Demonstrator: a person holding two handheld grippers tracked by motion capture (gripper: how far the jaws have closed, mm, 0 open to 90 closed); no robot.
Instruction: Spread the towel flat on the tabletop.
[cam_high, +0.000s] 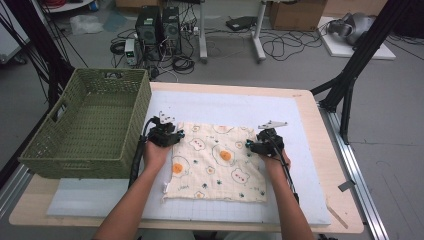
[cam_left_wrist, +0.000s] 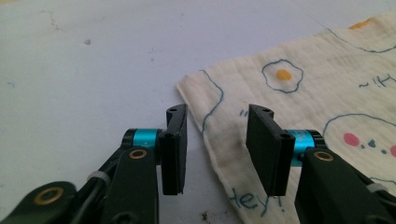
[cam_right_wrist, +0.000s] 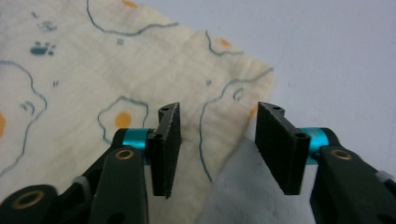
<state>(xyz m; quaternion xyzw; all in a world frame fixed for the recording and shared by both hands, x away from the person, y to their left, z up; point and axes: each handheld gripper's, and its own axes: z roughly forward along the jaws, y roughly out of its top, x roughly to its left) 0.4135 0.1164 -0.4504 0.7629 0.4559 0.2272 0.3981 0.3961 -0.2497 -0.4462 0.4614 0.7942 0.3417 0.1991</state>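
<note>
On the white mat lies the cream cotton cloth printed with fried eggs (cam_high: 216, 162) — its far corners sit between the parted jaws of left gripper (cam_left_wrist: 217, 149) and right gripper (cam_right_wrist: 217, 149), both unclenched, neither nearer.

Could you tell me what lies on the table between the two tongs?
The patterned cloth spans the stretch between the left tongs and right tongs, seen in the high view.

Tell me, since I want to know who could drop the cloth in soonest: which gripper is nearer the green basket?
Left. The left gripper sits at the cloth's far left corner, right beside the green basket; the right gripper is across the cloth.
</note>
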